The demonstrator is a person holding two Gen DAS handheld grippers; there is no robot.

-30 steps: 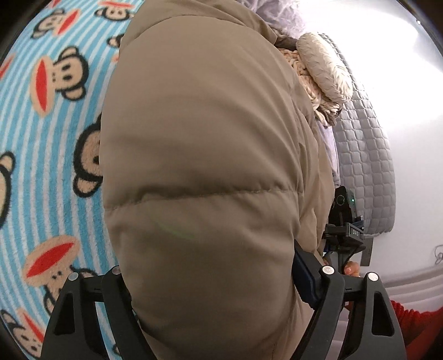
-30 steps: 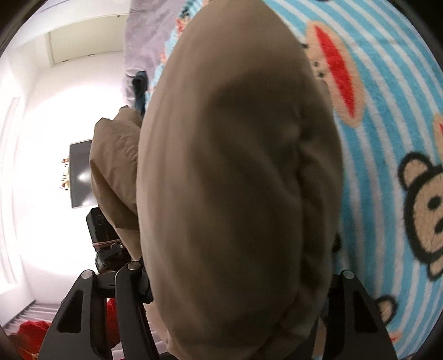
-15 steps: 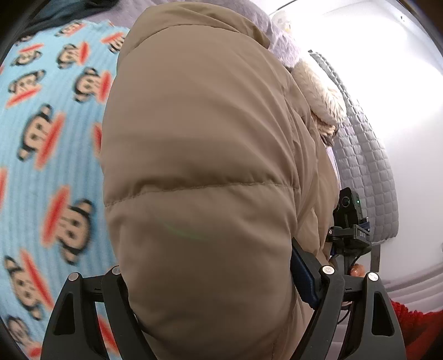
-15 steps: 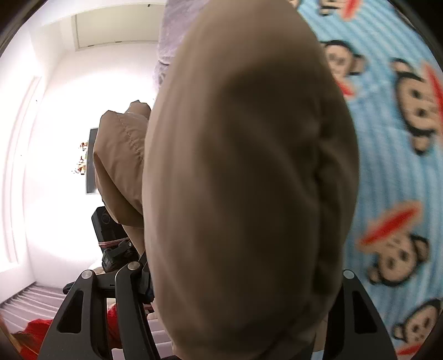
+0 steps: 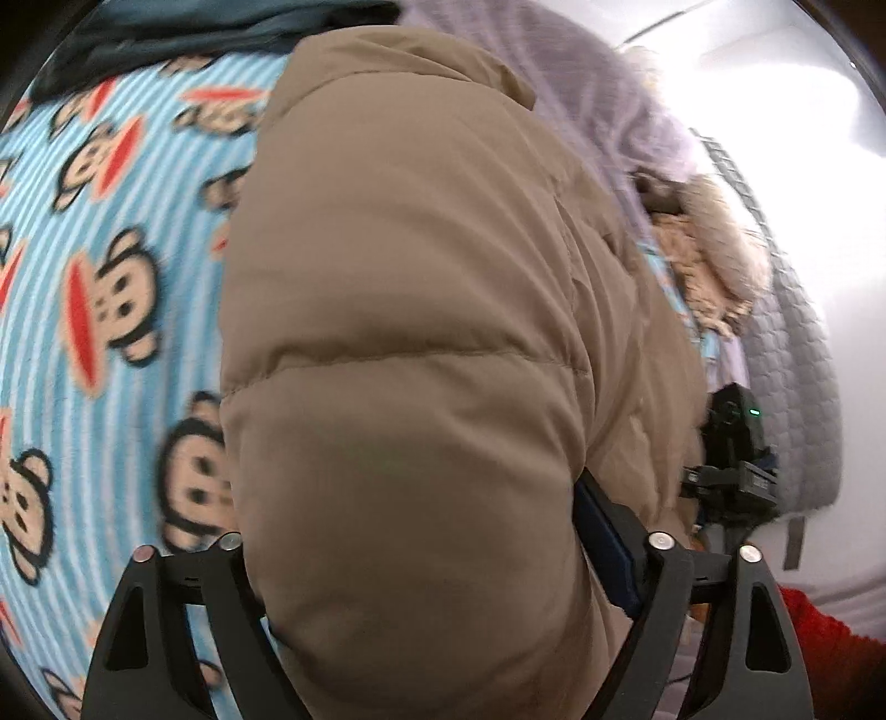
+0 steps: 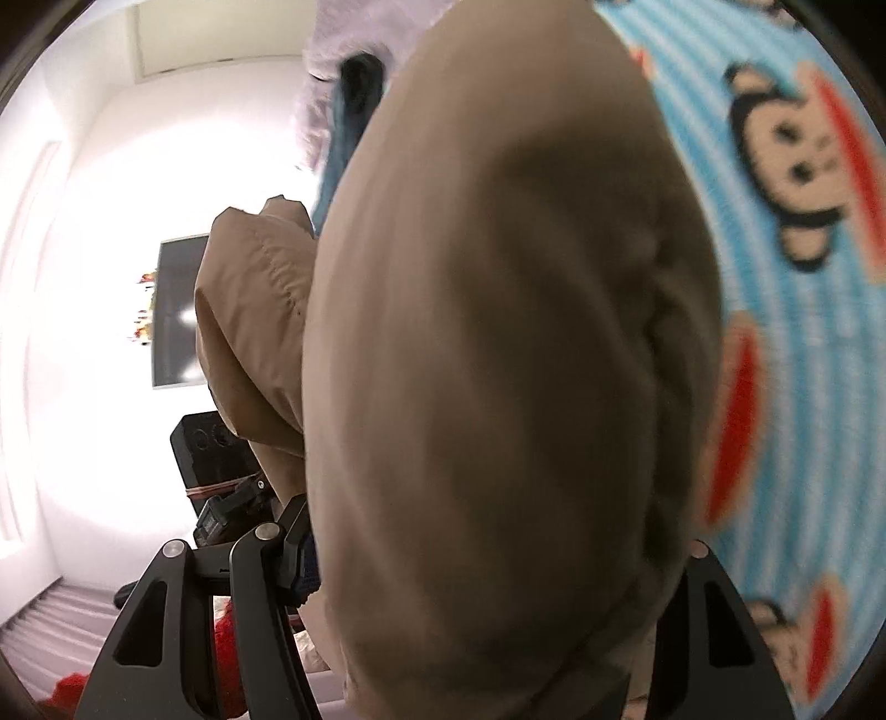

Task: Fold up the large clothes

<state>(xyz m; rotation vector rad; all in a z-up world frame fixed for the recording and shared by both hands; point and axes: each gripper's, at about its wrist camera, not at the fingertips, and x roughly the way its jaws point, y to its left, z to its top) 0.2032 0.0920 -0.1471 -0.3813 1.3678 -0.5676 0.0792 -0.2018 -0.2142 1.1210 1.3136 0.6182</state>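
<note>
1. Since a second ago, both grippers have carried the tan puffer jacket (image 5: 421, 354) across the blanket (image 5: 111, 288); the monkey prints behind it have shifted and blur, and a dark teal cloth (image 5: 166, 33) now shows along the far edge.
2. Left gripper (image 5: 443, 587): its jaws are opening, with a thick padded fold of the jacket between them, bulging over both fingers.
3. Right gripper (image 6: 482, 559): its fingers sit apart, clamped on another bulky fold that fills the gap.
4. Held off the blanket, the jacket hangs between the two grippers.
5. Right of it lie a fuzzy beige bundle (image 5: 714, 266), probably a throw, and a grey quilted pad (image 5: 797, 387).
</note>
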